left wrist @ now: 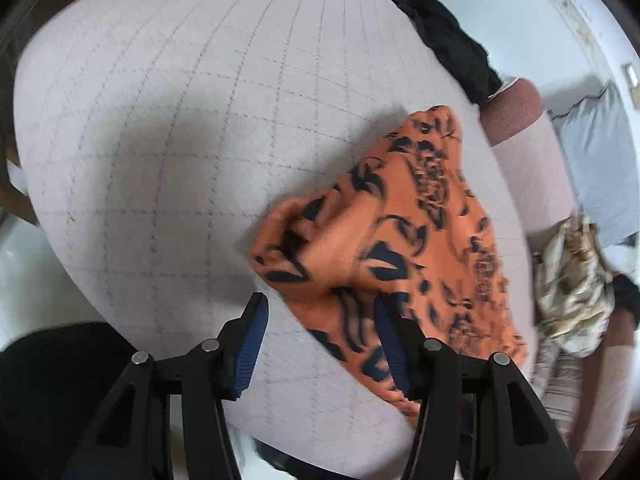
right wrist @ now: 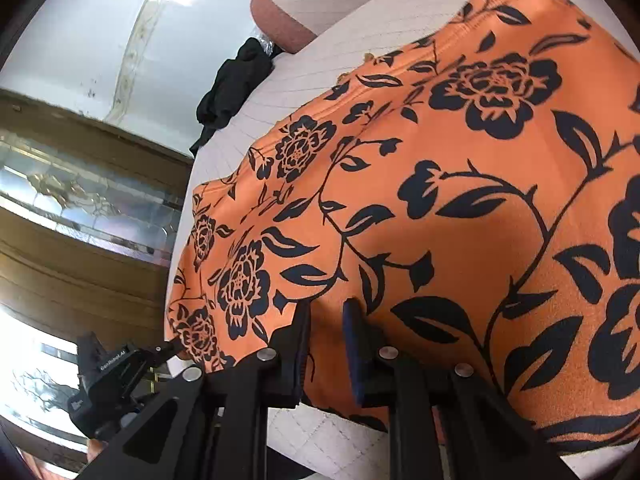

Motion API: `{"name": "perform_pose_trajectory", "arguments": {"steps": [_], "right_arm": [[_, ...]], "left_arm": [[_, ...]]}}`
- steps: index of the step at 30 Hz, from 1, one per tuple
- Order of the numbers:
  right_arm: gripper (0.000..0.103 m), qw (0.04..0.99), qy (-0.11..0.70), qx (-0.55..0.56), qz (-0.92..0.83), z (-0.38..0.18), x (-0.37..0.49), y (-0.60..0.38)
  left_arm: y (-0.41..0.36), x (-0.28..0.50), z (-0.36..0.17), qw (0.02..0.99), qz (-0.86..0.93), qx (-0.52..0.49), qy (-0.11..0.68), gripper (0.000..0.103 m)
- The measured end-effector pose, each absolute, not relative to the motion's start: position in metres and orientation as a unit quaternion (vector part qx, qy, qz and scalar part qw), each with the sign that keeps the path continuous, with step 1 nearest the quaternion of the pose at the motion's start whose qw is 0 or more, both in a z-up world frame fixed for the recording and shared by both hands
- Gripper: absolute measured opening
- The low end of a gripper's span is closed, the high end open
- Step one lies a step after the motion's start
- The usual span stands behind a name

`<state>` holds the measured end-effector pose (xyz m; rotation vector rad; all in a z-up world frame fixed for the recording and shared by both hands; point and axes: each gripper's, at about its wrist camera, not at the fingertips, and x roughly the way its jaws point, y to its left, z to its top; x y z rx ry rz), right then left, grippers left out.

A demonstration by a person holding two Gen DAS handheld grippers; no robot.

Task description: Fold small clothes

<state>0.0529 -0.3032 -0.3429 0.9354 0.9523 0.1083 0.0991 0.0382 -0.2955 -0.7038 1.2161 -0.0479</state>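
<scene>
Two claws: left claw open (empty), right claw pinching orange cloth.

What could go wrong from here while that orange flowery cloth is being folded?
1. The left gripper stands open with nothing between its pads, so only the right gripper pinches the orange cloth; lifted by one edge, it may sag and crease.
2. The cloth lies near the edge of the quilted surface and could slide off.
3. The black garment already hangs at the rim and might get dragged off.
</scene>
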Motion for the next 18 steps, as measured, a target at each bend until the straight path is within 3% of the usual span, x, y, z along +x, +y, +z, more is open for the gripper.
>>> {"name": "perform_pose_trajectory", "arguments": {"steps": [3, 12, 13, 15, 18], "right_arm": [[0.02, 0.778, 0.442, 0.444, 0.054, -0.345, 0.051, -0.306], [0.02, 0.781, 0.442, 0.437, 0.055, -0.347, 0.052, -0.305], [0.02, 0.782, 0.443, 0.436, 0.055, -0.347, 0.053, -0.304], [0.02, 0.782, 0.443, 0.434, 0.056, -0.347, 0.054, -0.304], [0.02, 0.785, 0.444, 0.429, 0.055, -0.346, 0.056, -0.302]], "left_arm": [[0.031, 0.1, -0.289, 0.773, -0.032, -0.319, 0.547, 0.069], [0.026, 0.112, -0.309, 0.774, -0.018, -0.324, 0.544, 0.068], [0.025, 0.113, -0.308, 0.778, -0.021, -0.32, 0.54, 0.066], [0.025, 0.115, -0.307, 0.783, -0.023, -0.313, 0.537, 0.04], [0.023, 0.117, -0.31, 0.786, -0.024, -0.315, 0.532, 0.032]]}}
